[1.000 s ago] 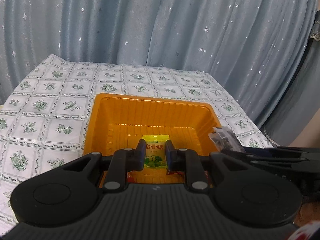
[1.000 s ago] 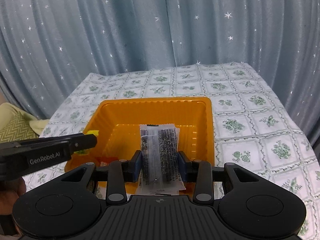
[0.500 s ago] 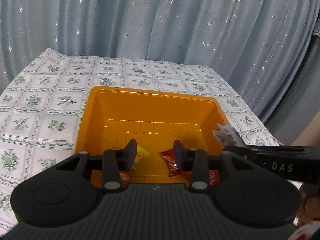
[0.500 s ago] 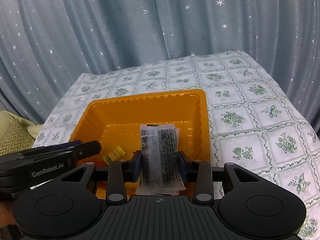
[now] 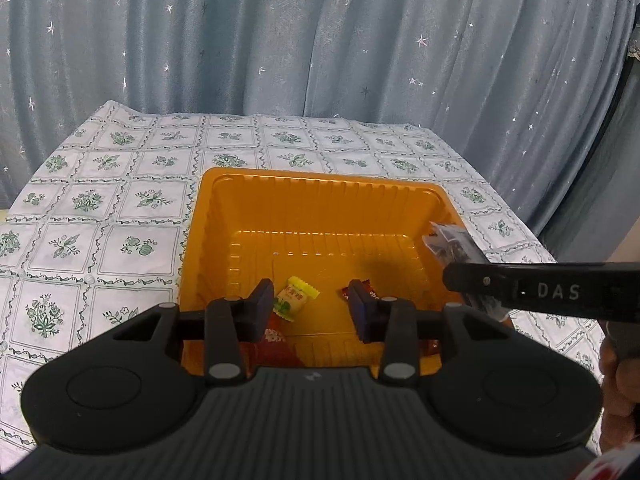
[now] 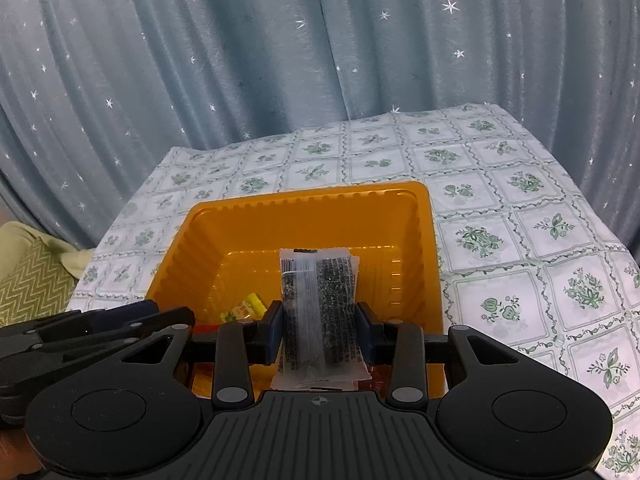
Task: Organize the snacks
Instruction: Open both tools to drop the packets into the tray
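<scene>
1. An orange tray (image 5: 316,208) sits on a worktop (image 5: 120,200) covered by a white cloth with green flower squares; a blue-grey star-dotted curtain (image 5: 280,40) hangs behind it.
2. The left gripper (image 5: 312,306) hovers over the tray's near edge. Its fingers stand apart with nothing pressed between them, having just been opening.
3. A yellow-and-green candy (image 5: 296,298) lies loose on the tray floor, seen through the gap between those fingers, nearer the left one.
4. A red wrapper (image 5: 370,286) lies just behind the right finger, which covers most of it. Another red packet (image 5: 276,344) lies under the left finger, partly hidden by the gripper body; its print is too small to read.
5. The right gripper (image 6: 320,330) has its fingers clamped on a clear packet of dark seaweed-like snack (image 6: 320,300), held upright over the tray's near right part. The packet's lower end is cut off by the gripper body.
6. From the left wrist view, the right gripper's dark finger, lettered "DAS", crosses in front of the tray's right rim and covers the packet's lower half.
7. From the right wrist view, the left gripper blocks the tray's near left corner. A zigzag-patterned cushion (image 6: 32,276) shows at the left edge, beyond the worktop.
8. A hand (image 5: 618,380) is partly visible at the right margin, cut off by the frame.
</scene>
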`<state>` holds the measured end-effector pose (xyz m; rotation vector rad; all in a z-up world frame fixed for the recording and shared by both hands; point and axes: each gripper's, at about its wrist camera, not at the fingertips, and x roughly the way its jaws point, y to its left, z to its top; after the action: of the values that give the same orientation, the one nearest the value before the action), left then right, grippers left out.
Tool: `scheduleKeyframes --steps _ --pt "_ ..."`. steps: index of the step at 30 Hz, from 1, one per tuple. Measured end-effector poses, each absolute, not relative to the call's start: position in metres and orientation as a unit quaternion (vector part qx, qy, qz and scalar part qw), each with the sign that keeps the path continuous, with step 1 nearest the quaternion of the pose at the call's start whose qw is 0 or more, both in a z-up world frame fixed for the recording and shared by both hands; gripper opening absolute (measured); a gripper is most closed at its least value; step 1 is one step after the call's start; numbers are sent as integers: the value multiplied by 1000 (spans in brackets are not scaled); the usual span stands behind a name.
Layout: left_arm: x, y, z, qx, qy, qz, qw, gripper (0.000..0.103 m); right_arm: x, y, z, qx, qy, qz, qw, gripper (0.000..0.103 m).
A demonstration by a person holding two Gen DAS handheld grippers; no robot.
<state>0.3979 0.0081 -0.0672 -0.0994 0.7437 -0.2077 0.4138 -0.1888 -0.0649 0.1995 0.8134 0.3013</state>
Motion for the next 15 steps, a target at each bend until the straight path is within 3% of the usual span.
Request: scheduleKeyframes --steps 9,15 --pt "394 10 -69 -49 360 -104 926 37 418 -188 -67 120 369 161 907 39" --pt "384 12 -66 -52 361 -97 926 37 411 -198 -58 133 357 148 913 51"
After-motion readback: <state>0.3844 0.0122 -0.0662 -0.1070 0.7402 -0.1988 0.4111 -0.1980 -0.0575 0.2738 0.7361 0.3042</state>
